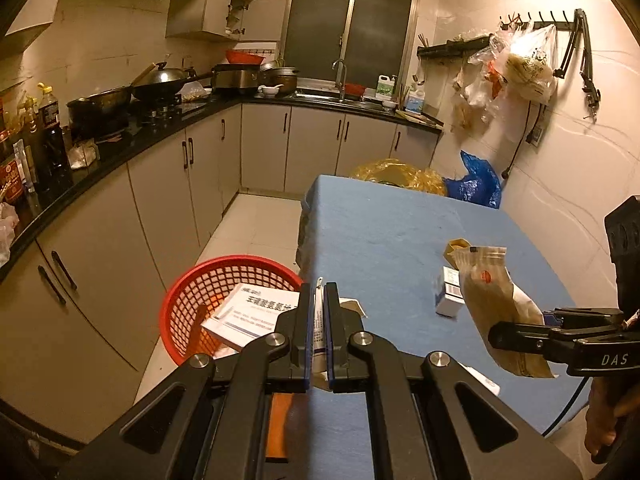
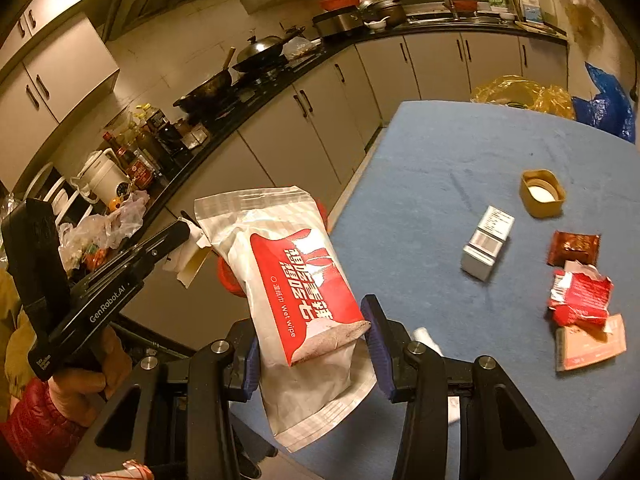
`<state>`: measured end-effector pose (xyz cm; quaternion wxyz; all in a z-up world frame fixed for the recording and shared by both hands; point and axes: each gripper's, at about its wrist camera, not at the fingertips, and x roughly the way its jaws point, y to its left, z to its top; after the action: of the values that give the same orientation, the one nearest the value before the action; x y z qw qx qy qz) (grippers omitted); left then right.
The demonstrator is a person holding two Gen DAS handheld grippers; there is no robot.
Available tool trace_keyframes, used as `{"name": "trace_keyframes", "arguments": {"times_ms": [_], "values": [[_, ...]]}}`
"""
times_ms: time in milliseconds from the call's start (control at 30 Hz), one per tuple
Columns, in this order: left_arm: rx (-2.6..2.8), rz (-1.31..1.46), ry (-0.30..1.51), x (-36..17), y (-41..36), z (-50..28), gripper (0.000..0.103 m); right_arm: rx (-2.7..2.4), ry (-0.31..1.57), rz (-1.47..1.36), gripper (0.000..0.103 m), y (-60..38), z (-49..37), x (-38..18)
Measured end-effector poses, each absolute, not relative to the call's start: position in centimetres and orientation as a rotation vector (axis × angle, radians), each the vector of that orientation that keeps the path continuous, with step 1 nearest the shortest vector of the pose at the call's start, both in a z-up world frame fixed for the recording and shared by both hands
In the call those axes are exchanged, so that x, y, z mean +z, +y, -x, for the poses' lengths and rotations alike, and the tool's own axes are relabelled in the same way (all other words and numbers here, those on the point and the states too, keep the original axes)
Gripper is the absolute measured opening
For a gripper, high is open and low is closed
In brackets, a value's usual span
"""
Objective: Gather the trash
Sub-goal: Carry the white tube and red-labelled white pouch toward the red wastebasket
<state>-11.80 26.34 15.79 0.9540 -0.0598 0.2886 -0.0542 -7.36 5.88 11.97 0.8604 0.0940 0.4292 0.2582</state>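
Note:
My left gripper (image 1: 319,292) is shut on a flat white packet (image 1: 319,322) with blue print, held over the table's left edge above the red mesh basket (image 1: 188,292). A white booklet (image 1: 244,314) lies in that basket. My right gripper (image 2: 308,320) is shut on a red-and-white wet wipe pack (image 2: 308,280), lifted over the blue table (image 2: 440,152). On the table lie a small white box (image 2: 486,244), a yellow cap (image 2: 542,194), a brown sachet (image 2: 574,248), a crumpled red wrapper (image 2: 580,296) and an orange card (image 2: 592,344).
The basket stands on the floor between the table and the grey cabinets (image 1: 120,240). A black counter (image 1: 132,140) crowded with pans and bottles runs along the left and back. Yellow and blue plastic bags (image 1: 476,184) sit beyond the table's far end.

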Motion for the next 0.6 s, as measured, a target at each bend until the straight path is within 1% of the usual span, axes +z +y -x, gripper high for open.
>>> {"name": "trace_keyframes", "arguments": {"times_ms": [200,600], "values": [[-0.107,0.128,0.580,15.8,28.1,11.3,0.004,0.551,0.904,-0.181,0.048,7.9,7.0,12.2],[-0.109,0.136,0.569,16.0,28.8,10.9,0.004,0.547,0.904,-0.172,0.048,9.4,6.7,12.5]]}}
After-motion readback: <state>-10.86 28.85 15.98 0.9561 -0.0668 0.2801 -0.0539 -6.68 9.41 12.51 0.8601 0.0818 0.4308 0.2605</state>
